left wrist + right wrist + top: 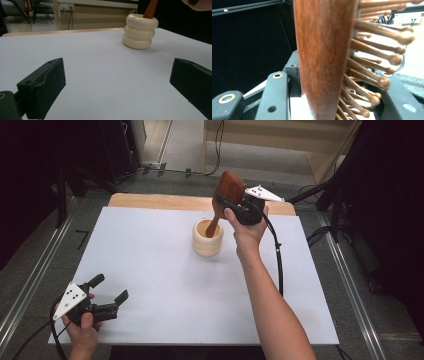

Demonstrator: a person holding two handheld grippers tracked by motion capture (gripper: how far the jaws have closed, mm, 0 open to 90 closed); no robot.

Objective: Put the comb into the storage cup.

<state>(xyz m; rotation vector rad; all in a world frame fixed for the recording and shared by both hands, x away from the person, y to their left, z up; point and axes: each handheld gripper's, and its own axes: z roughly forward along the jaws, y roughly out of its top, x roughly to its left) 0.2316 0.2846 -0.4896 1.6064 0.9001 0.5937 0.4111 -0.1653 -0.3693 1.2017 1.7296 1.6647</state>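
Now my right gripper (239, 206) clamps the reddish wooden hairbrush (227, 195), handle inside the cream ribbed holder (207, 239); next, release. My left gripper (109, 289) rests apart.

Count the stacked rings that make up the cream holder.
3. The holder shows three rounded rings stacked one on another: the bottom one rests on the table, the middle sits on it, and the top forms the rim, where the brush handle enters.

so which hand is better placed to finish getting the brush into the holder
Right. The right gripper is shut on the wooden hairbrush, whose handle is inside the cream holder. The left gripper sits open, apart from both.
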